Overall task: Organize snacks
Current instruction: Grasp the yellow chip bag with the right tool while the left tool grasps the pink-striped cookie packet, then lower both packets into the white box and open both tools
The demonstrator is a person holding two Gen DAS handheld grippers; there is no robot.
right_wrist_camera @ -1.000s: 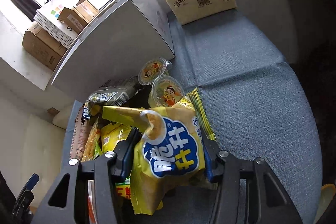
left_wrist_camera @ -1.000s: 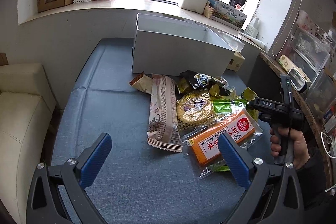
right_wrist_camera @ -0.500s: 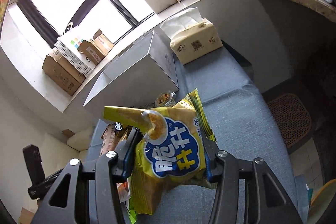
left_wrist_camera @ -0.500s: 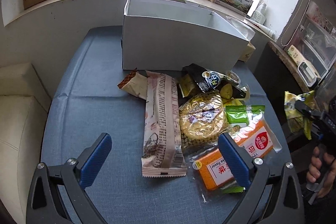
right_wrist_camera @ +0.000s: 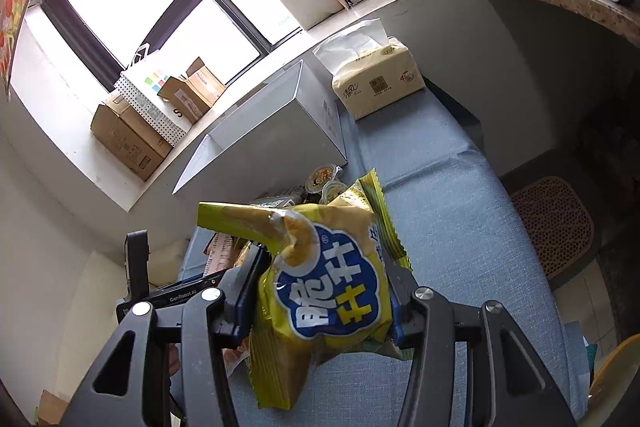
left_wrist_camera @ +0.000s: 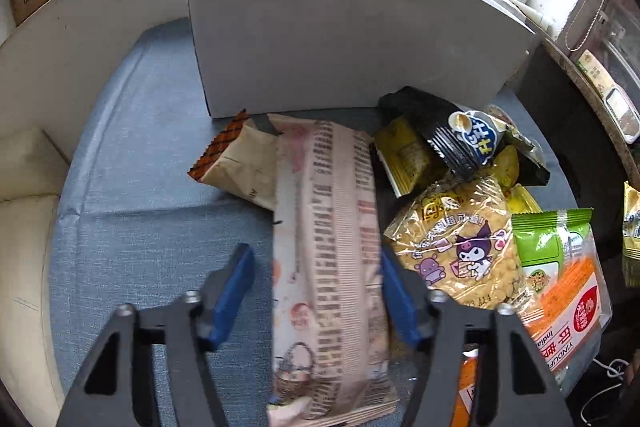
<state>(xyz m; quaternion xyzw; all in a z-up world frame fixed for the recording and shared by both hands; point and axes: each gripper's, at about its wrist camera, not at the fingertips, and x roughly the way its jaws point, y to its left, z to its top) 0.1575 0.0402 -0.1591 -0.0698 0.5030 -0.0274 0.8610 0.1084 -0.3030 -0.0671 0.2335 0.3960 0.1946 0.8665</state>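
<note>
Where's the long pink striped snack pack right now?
In the left wrist view, the long pink pack lies on the blue cloth between the left gripper fingers, left of the clear Kuromi bag.

The yellow snack bag (right_wrist_camera: 328, 291) is glossy plastic film. The table (left_wrist_camera: 152, 227) wears matt blue woven cloth. The white box (left_wrist_camera: 340, 39) looks like smooth matt card.

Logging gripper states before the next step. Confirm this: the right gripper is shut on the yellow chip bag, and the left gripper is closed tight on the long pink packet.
One detail is wrong. The left wrist view shows the left gripper open, its fingers straddling the long pink packet with a gap on the left side. The right gripper is indeed shut on the yellow chip bag.
</note>
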